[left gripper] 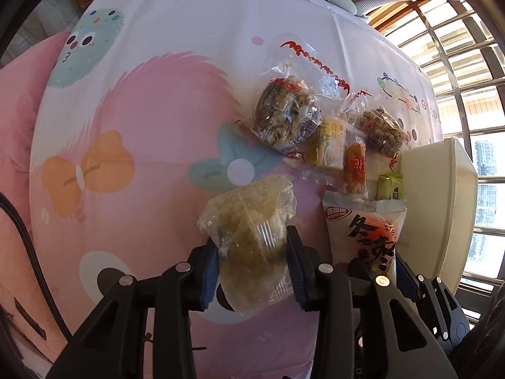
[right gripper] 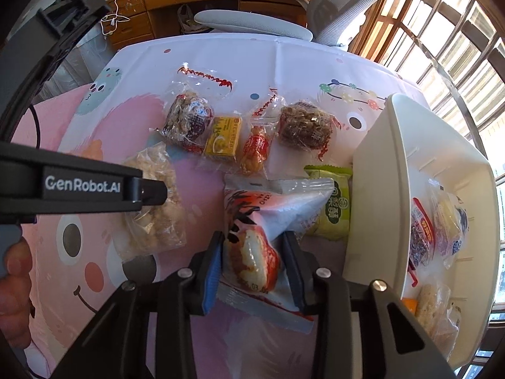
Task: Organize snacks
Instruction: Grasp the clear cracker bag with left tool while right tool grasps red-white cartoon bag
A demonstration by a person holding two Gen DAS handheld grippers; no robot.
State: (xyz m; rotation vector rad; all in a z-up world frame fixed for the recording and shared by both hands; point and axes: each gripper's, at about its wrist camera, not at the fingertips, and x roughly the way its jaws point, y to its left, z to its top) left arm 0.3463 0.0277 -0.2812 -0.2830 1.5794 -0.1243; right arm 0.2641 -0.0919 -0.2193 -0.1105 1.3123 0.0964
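Nearest, the left tongs [left gripper: 252, 271] pinch a clear pouch [left gripper: 249, 237] of pale crumbly snack, and the right tongs [right gripper: 252, 271] pinch a white-and-red packet [right gripper: 262, 230]; both packs sit low over the tabletop [left gripper: 142, 120], with its pink cartoon cloth. The white bin [right gripper: 378, 164], already holding a few snacks, stands just right of the packet. To do this step well, I would lift each pack clear before swinging it over the bin's rim, the right one first since it is closest, then release low inside. Farther back, a green pack [right gripper: 331, 208], an orange roll [right gripper: 255, 151], a yellow box [right gripper: 222, 139] and two brown bundles wait.
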